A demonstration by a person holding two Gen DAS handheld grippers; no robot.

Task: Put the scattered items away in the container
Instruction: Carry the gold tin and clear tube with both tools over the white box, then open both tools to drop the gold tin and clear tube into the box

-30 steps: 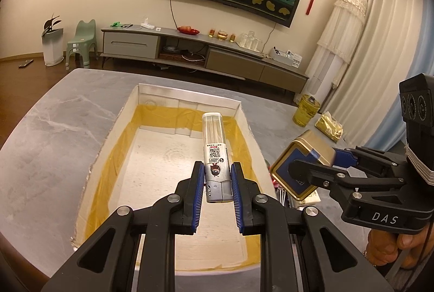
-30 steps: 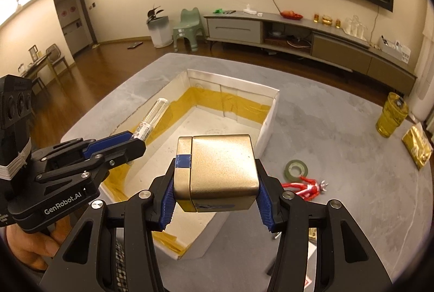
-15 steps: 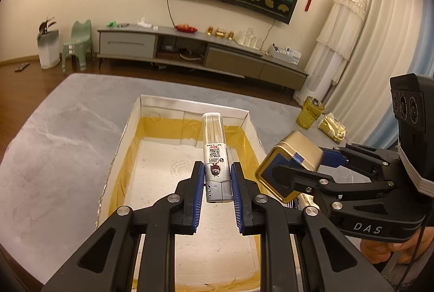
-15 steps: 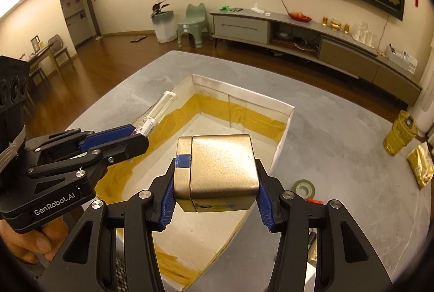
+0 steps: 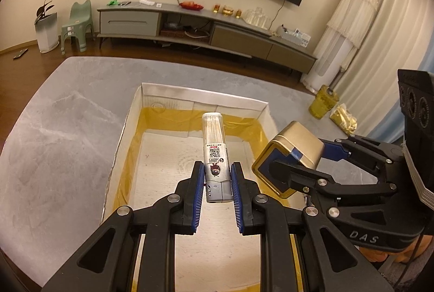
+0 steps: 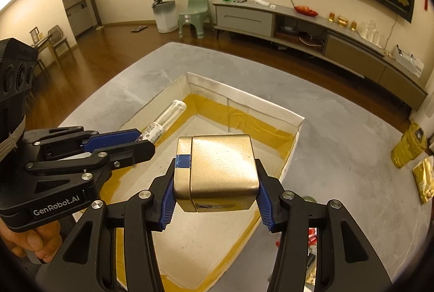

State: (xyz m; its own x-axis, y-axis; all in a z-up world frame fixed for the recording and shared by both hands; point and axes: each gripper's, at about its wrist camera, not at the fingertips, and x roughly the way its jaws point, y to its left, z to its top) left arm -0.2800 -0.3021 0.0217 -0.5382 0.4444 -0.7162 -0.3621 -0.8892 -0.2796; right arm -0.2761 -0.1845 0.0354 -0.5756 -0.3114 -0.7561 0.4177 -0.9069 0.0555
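My left gripper (image 5: 217, 183) clamps a toothpick tube (image 5: 214, 153), my right gripper (image 6: 217, 191) a gold tin (image 6: 217, 170), both above the box (image 5: 200, 94).

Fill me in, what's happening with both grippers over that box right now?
A person holds a gripper in each hand above the open cardboard box on the grey table. The left gripper is clamped on a clear toothpick tube; the right gripper is clamped on a gold tin. Both items hang in the air over the box, not yet released. The box floor looks bare.
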